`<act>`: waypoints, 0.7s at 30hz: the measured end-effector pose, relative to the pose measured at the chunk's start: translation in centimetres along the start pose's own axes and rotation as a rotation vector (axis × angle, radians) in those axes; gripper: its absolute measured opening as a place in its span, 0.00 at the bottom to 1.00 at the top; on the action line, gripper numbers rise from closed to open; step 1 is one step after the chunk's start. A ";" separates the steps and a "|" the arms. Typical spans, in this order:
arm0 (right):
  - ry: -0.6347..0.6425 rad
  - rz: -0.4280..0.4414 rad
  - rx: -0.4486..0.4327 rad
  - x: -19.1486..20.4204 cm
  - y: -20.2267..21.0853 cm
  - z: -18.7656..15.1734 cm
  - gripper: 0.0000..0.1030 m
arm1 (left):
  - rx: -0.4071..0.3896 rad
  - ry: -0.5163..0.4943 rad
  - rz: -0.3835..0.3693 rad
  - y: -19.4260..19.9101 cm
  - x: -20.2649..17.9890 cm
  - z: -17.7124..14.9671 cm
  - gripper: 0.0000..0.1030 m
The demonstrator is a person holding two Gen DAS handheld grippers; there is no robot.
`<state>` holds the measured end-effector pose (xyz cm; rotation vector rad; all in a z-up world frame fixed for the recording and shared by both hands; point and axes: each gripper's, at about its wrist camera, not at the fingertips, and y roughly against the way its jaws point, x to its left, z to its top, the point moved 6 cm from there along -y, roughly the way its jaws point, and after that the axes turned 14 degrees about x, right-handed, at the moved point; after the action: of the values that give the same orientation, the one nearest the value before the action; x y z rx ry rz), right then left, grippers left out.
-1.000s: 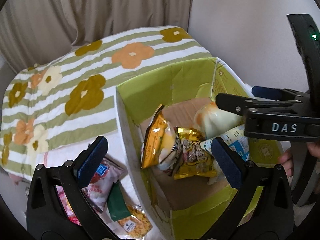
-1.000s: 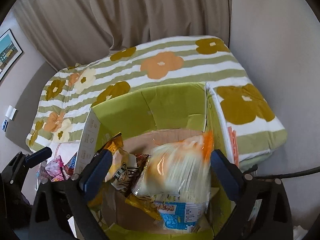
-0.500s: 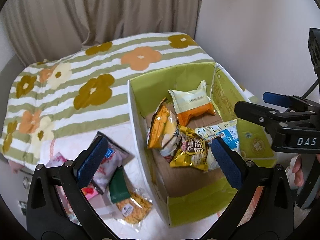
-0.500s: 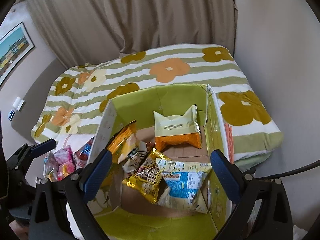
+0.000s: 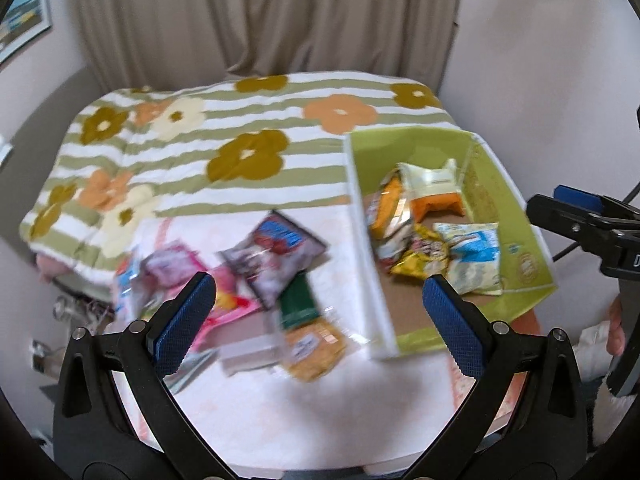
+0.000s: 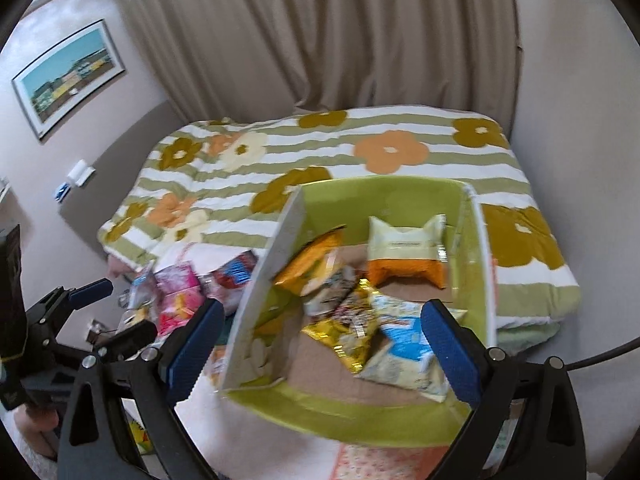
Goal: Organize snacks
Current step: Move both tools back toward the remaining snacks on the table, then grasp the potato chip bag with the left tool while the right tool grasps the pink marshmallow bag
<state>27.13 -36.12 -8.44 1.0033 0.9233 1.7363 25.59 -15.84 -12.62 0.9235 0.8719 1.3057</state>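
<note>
the left gripper (image 5: pixel 320 304) is hanging over the pale cloth (image 5: pixel 280 412) with its blue-padded fingers spread wide apart and nothing between them, above a loose pile of snack packets (image 5: pixel 224 280) that is lying to the left of the green cardboard box (image 5: pixel 516 216). in that blurred pile a dark red-and-blue bag (image 5: pixel 276 252) is lying nearest the box, pink packets (image 5: pixel 176 268) are sitting further left, and a green-topped cookie pack (image 5: pixel 308 328) is lying closest to the camera. the right gripper (image 6: pixel 324 344) is hovering over the near side of the box (image 6: pixel 400 196), its fingers likewise standing wide apart and gripping nothing. inside the box a cream-and-orange bag (image 6: pixel 404 248) is resting near the far wall, an orange chip bag (image 6: pixel 312 260) is leaning against the left wall, and a gold packet (image 6: pixel 348 332) and a blue-and-white bag (image 6: pixel 408 344) are lying side by side, touching, toward the front. the box is sitting just beside a striped flower-print blanket (image 6: pixel 360 148), with beige curtains (image 6: pixel 320 32) hanging behind.
</note>
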 end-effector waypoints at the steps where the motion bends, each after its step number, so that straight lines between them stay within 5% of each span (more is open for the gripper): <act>1: 0.010 0.009 -0.004 0.9 0.0 -0.3 0.95 | -0.002 0.009 0.006 0.3 0.8 -0.4 1.00; 21: 0.012 0.054 0.059 17.5 -7.0 -4.6 0.95 | 0.111 0.118 -0.073 -1.4 20.2 -10.0 1.00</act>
<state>20.66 -18.31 -12.35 1.0662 0.9681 1.7703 18.41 4.93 -18.00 0.8996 1.0690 1.2688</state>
